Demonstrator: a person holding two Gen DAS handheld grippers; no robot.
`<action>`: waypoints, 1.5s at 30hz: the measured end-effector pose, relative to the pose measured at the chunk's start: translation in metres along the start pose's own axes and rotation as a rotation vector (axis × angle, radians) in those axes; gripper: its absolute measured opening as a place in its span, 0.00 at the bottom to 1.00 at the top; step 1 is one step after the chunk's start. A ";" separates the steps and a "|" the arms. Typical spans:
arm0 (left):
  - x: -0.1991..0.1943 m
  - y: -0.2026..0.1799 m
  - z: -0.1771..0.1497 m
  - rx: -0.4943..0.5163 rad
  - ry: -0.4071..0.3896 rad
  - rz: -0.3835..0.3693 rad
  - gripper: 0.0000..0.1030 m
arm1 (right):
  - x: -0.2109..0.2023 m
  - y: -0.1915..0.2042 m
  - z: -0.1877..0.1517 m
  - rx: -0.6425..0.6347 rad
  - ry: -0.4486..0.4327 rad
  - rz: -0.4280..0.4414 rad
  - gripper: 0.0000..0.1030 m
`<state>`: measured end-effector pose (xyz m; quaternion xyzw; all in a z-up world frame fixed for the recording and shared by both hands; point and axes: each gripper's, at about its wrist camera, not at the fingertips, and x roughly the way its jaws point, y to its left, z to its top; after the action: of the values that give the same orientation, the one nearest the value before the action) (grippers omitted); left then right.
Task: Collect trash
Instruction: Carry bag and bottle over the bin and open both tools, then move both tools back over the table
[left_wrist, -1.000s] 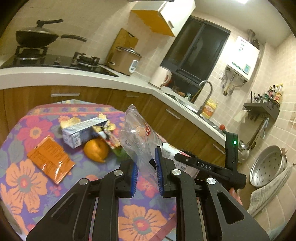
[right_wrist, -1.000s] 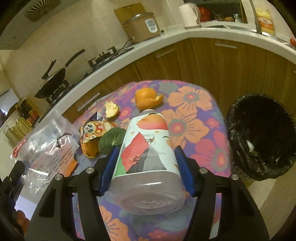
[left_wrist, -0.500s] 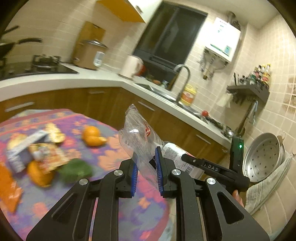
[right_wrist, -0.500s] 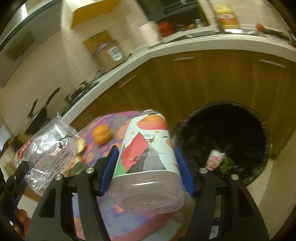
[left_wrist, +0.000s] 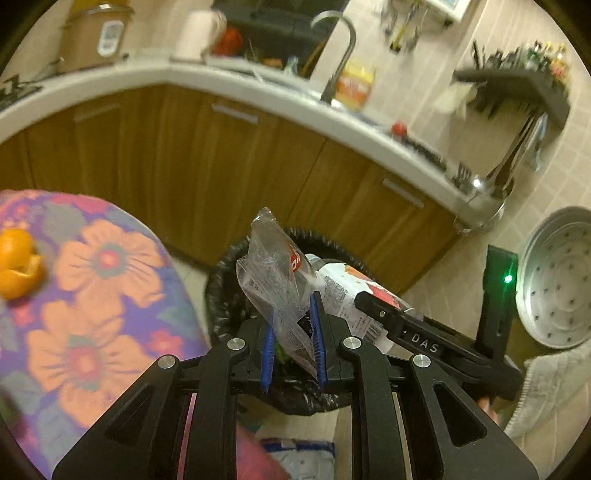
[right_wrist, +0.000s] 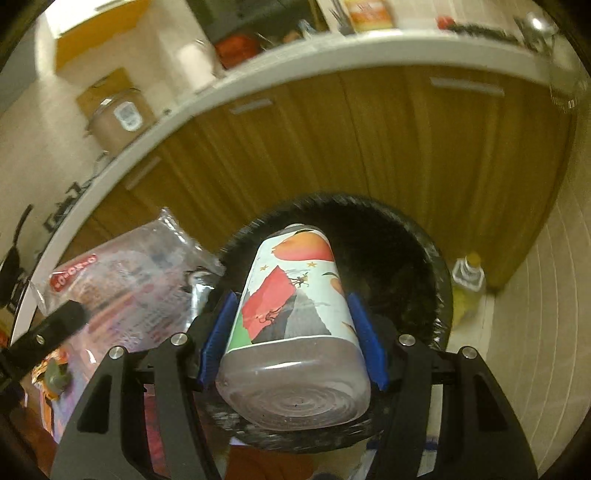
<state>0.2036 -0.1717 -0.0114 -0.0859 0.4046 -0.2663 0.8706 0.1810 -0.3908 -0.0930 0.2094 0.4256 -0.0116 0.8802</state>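
My left gripper (left_wrist: 291, 345) is shut on a crumpled clear plastic bag (left_wrist: 275, 280) with a red label, held over the black-lined trash bin (left_wrist: 221, 280) on the floor. My right gripper (right_wrist: 291, 332) is shut on a plastic bottle (right_wrist: 291, 295) with a colourful printed label, its base toward the camera, directly above the bin's dark opening (right_wrist: 406, 266). In the left wrist view the bottle (left_wrist: 347, 291) and the right gripper (left_wrist: 424, 343) lie just right of the bag. The bag (right_wrist: 122, 280) shows at the left in the right wrist view.
The floral tablecloth (left_wrist: 92, 314) edges the bin on the left, with an orange peel (left_wrist: 18, 267) on it. Wooden cabinets (right_wrist: 332, 140) under a white counter stand behind the bin. A yellow bottle (right_wrist: 467, 280) stands on the floor right of the bin. A metal steamer tray (left_wrist: 557, 277) leans at right.
Both grippers swung away from the table to above the trash bin, each keeping its load. The table items have slid out to the left of both views.
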 end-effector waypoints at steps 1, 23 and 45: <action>0.012 0.000 0.000 -0.001 0.025 0.004 0.16 | 0.005 -0.005 0.001 0.012 0.015 -0.003 0.57; -0.039 0.015 -0.026 -0.035 -0.034 -0.005 0.44 | -0.030 0.015 -0.013 -0.001 -0.011 0.060 0.59; -0.292 0.139 -0.119 -0.275 -0.412 0.414 0.74 | -0.082 0.240 -0.090 -0.498 -0.090 0.312 0.69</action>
<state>0.0141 0.1086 0.0518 -0.1706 0.2608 -0.0032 0.9502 0.1091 -0.1504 0.0058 0.0491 0.3388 0.2193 0.9136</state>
